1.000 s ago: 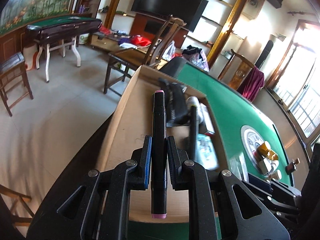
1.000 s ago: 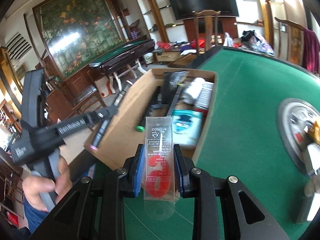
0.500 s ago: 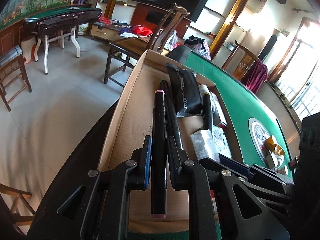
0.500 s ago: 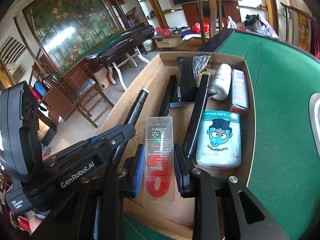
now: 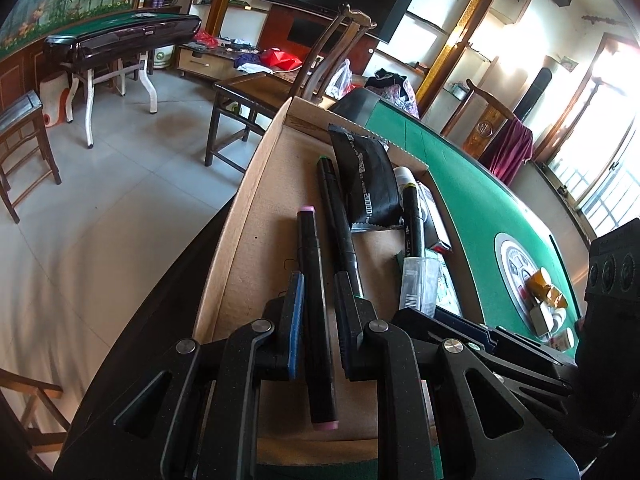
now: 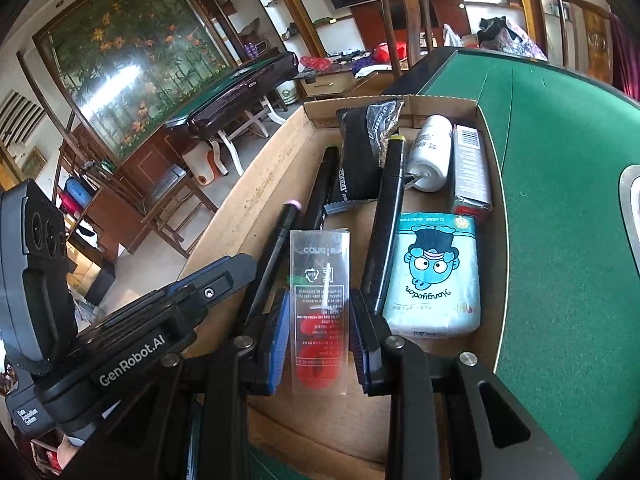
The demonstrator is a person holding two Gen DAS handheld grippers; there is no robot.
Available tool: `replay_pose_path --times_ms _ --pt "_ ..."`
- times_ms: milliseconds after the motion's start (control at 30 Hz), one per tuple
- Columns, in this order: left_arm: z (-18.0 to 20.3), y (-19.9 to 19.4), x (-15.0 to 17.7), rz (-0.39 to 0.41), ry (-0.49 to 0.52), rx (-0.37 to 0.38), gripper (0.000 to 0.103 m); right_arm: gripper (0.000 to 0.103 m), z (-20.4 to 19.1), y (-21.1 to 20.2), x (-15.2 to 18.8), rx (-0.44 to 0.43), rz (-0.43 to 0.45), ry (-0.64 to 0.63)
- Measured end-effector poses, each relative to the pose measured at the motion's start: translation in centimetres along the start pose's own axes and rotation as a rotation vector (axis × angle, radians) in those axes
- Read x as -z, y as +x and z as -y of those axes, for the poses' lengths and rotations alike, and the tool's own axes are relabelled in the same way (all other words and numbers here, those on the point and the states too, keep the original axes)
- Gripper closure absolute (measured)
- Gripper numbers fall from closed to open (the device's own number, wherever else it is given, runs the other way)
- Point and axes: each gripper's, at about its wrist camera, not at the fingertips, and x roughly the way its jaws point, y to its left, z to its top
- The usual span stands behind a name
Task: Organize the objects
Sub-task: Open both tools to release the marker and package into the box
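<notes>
While my left gripper (image 5: 318,300) stays out of it for now, pressed together on a pink-tipped marker (image 5: 316,320) that runs toward twelve o'clock over the cardboard box (image 5: 240,248), my right gripper (image 6: 320,336) pinches a clear packet (image 6: 320,304) with something red inside, low over the box floor. At one o'clock from the packet lies a tissue pack (image 6: 434,276), touching a black marker (image 6: 386,220) on its left; farther on, toward twelve, sit a black pouch (image 6: 360,152) and a white bottle (image 6: 430,152). I judge this the placing step: both items are over the box, neither released. Next I should settle the packet into the bare strip beside the black marker, then spread the fingers.
</notes>
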Motion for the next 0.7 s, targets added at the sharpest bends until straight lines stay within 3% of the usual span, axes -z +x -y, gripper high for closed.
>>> replay_pose_path --times_ms 433,700 --pt "0.0 -2.0 -0.3 0.026 -0.025 -0.003 0.088 0.074 -0.1 -2.0 -0.1 -0.043 0.014 0.009" --pt "2.5 -2.9 -0.2 0.033 0.028 -0.001 0.088 0.074 1.7 -5.1 0.5 -0.052 0.071 0.034"
